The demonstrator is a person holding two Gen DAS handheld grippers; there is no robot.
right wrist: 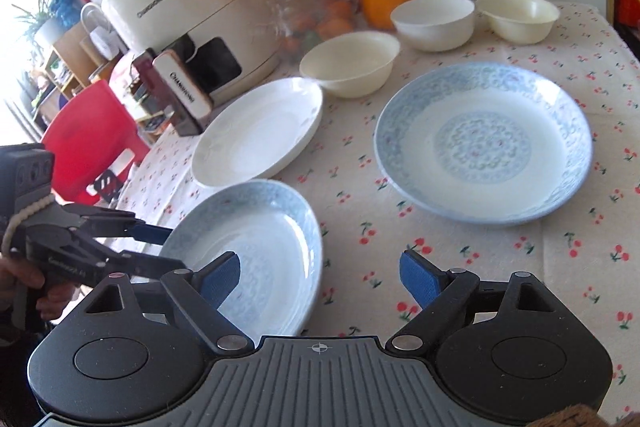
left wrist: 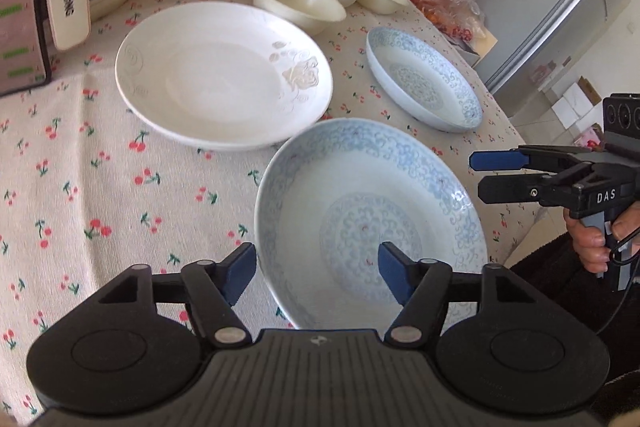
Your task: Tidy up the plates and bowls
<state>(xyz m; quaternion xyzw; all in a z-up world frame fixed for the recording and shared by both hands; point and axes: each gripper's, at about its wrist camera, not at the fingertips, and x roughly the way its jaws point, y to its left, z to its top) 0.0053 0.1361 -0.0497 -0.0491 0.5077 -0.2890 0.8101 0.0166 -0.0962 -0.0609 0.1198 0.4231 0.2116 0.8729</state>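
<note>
Blue-patterned plates and bowls on the cherry-print tablecloth [left wrist: 80, 155], unstacked.
Near blue plate [left wrist: 368, 223] lies directly ahead of the left gripper [left wrist: 318, 273], spread wide astride its rim; right gripper [right wrist: 320, 279], also spread and empty, points beside it. Only the right view shows the second blue plate [right wrist: 484, 143] squarely, beyond it.

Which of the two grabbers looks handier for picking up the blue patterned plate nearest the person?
Probably the left gripper. Its open fingers already straddle the rim of the near blue plate. The right gripper is also open, but mostly over bare tablecloth beside that plate.
</note>
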